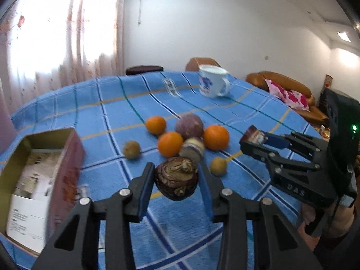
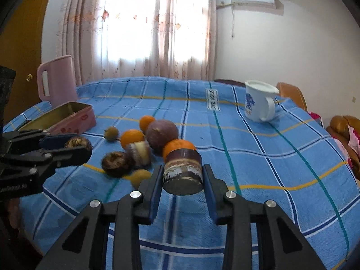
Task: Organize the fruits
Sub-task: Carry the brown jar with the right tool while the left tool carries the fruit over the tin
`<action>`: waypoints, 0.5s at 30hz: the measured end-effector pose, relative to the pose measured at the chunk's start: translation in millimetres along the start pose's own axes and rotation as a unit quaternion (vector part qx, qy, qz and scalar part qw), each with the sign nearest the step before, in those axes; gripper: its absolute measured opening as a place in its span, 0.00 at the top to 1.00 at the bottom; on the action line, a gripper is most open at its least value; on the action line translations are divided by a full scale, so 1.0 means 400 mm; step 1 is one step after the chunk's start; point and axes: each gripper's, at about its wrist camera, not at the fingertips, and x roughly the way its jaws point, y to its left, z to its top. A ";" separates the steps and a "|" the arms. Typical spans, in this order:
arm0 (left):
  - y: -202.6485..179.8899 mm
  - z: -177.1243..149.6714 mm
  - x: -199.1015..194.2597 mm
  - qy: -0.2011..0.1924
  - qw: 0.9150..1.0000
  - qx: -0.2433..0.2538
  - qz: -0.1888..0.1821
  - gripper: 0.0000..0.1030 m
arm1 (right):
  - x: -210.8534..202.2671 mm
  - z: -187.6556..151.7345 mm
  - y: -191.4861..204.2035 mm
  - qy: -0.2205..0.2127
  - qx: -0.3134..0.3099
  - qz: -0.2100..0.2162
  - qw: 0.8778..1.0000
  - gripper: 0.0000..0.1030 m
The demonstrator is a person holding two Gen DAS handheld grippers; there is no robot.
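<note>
My left gripper (image 1: 176, 180) is shut on a dark brown water chestnut (image 1: 176, 181) and holds it above the blue checked cloth; it shows at the left of the right wrist view (image 2: 77, 145). My right gripper (image 2: 182, 175) is shut on a cut brown chunk (image 2: 182, 172), also seen from the left wrist view (image 1: 254, 136). On the cloth lie three oranges (image 1: 170, 143), a round purple fruit (image 1: 189, 126), a cut purple-and-white piece (image 1: 193, 149), two small brown fruits (image 1: 132, 149) and another water chestnut (image 2: 115, 163).
An open pink tin box (image 1: 67, 164) with papers inside stands at the left. A white mug (image 1: 212, 83) stands at the far side of the table. A pink pitcher (image 2: 57, 79) stands behind the box. Chairs and a sofa (image 1: 290, 90) lie beyond the table's edge.
</note>
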 end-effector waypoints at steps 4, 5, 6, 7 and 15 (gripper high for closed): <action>0.022 0.009 -0.021 -0.018 1.000 -0.004 0.012 0.61 | -0.017 0.016 0.030 -0.021 -0.011 0.008 1.000 0.65; 0.024 0.009 -0.025 -0.021 1.000 -0.005 0.015 0.61 | -0.022 0.021 0.037 -0.027 -0.013 0.010 0.999 0.65; 0.027 0.009 -0.030 -0.025 1.000 -0.005 0.018 0.61 | -0.024 0.024 0.041 -0.031 -0.014 0.012 0.999 0.65; 0.028 0.010 -0.036 -0.028 0.999 -0.004 0.021 0.61 | -0.029 0.029 0.048 -0.037 -0.016 0.013 0.999 0.65; 0.053 0.017 -0.074 -0.055 0.997 -0.005 0.046 0.61 | -0.048 0.072 0.088 -0.066 -0.027 0.027 0.997 0.65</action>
